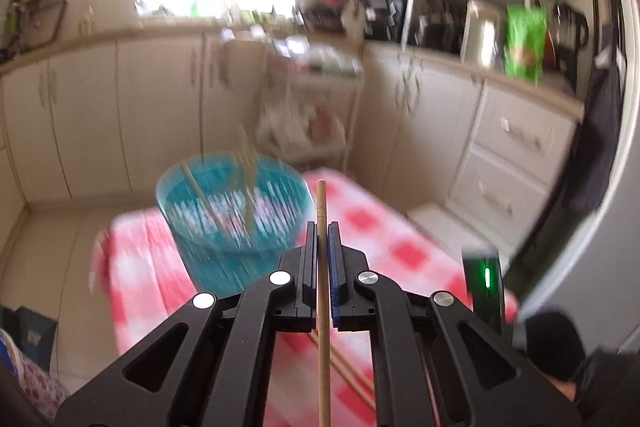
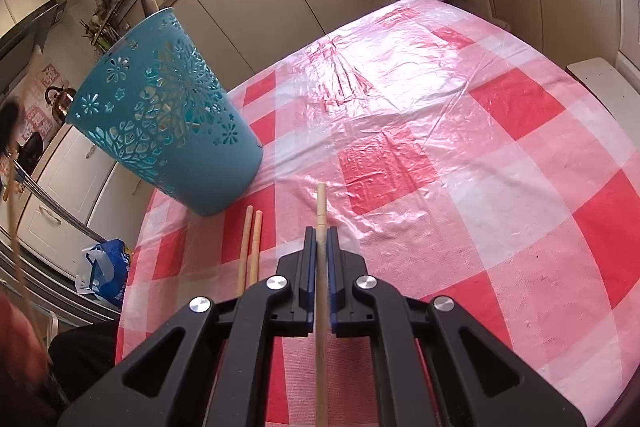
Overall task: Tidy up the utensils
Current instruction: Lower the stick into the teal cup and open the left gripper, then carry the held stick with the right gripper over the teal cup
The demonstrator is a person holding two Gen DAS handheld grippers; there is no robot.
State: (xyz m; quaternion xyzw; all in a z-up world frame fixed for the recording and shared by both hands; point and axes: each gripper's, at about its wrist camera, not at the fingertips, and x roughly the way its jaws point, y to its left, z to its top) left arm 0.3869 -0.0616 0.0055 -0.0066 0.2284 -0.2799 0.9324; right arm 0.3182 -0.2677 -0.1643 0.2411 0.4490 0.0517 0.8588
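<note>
Chopsticks are the items being sorted, and I have one clamped in each tool. Nearest to me in the left wrist view, my left tool [image 1: 322, 227] is closed on a wooden chopstick [image 1: 321, 211]; the stick runs lengthwise along the jaw channel, so its long axis matches the line the tool points along, with a short blunt end projecting past the fingertips toward the blue basket [image 1: 232, 211]. I judge this in-line grip is chosen so that the stick can be steered end-first into the basket mouth. The left tool is raised above the counter [image 1: 400, 239], and that view is motion-blurred, so fine detail of the basket contents is uncertain, though at least one stick appears to lean inside it. My right tool [image 2: 320, 231] is likewise closed on a second chopstick [image 2: 321, 207], gripped the same way, axis along the tool and tip pointing away from me and down toward the checked cloth. Just left of that tool, two loose chopsticks [image 2: 250, 239] lie side by side on the counter, roughly parallel to the held one, ends toward the basket. Farther off, the basket stands upright near the counter's left edge, open end up, which suits drop-in loading. I judge these two loose sticks are yet to be collected.
</note>
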